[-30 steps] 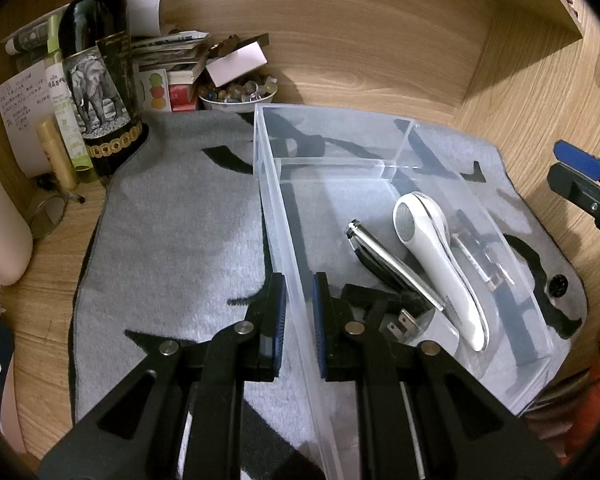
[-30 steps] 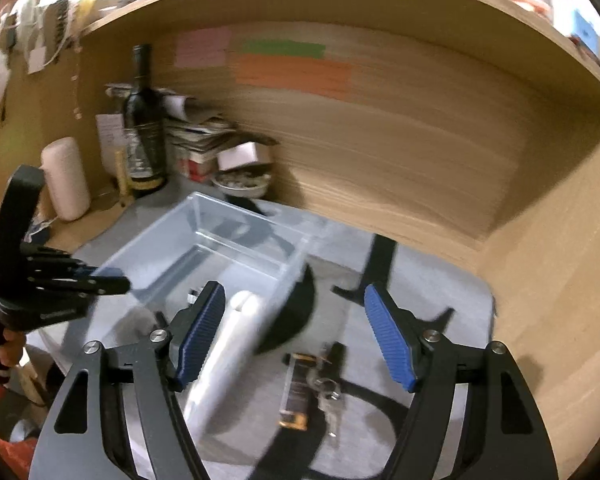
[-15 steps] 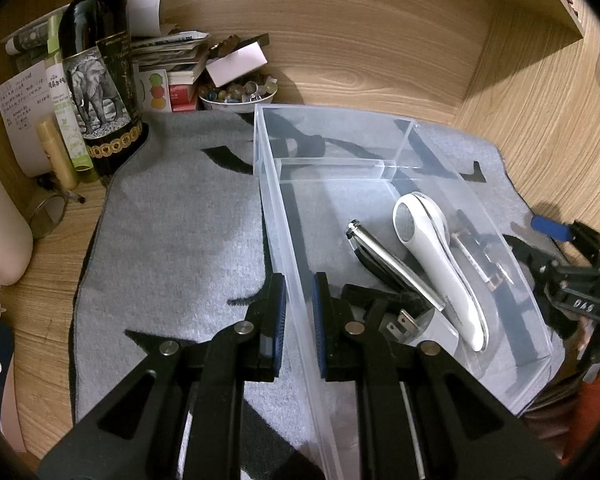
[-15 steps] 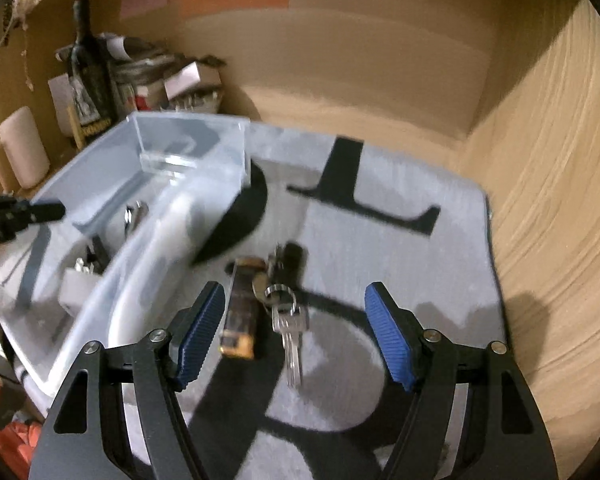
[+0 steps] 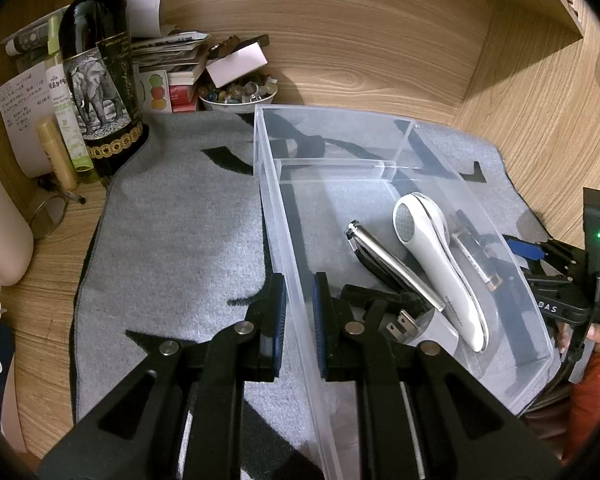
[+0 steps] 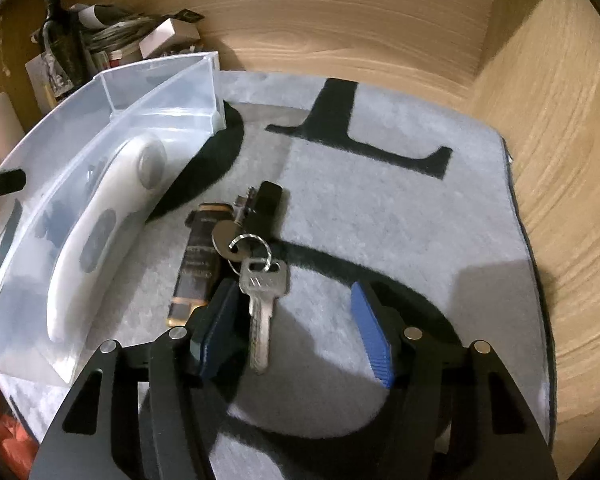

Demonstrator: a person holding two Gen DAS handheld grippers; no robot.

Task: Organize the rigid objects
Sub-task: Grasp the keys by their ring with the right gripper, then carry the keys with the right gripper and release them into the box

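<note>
A clear plastic bin (image 5: 380,152) stands on the grey mat. My left gripper (image 5: 299,312) is shut on its near left wall, one finger inside and one outside. In the bin lie a white handheld device (image 5: 436,264), a metal clipper (image 5: 384,264) and a plug adapter (image 5: 424,328). Right of the bin, on the mat, a bunch of keys (image 6: 260,280) lies beside a dark bar-shaped item (image 6: 198,256) and a black fob (image 6: 266,204). My right gripper (image 6: 296,322) hovers low over the silver key with its jaws closing. The key lies between them next to the left pad (image 6: 220,316), and the right pad is well clear of it.
A wine bottle (image 5: 100,80), stacked papers, a bowl of beads (image 5: 238,94) and a small tube stand at the back left. Wooden walls close in the back and the right. A pale cylinder (image 5: 0,232) sits at the far left. A person's hand (image 5: 598,332) is at the right edge.
My right gripper has dropped down and tilted toward the keys, and its jaws have narrowed. The left gripper and the bin have not moved.
</note>
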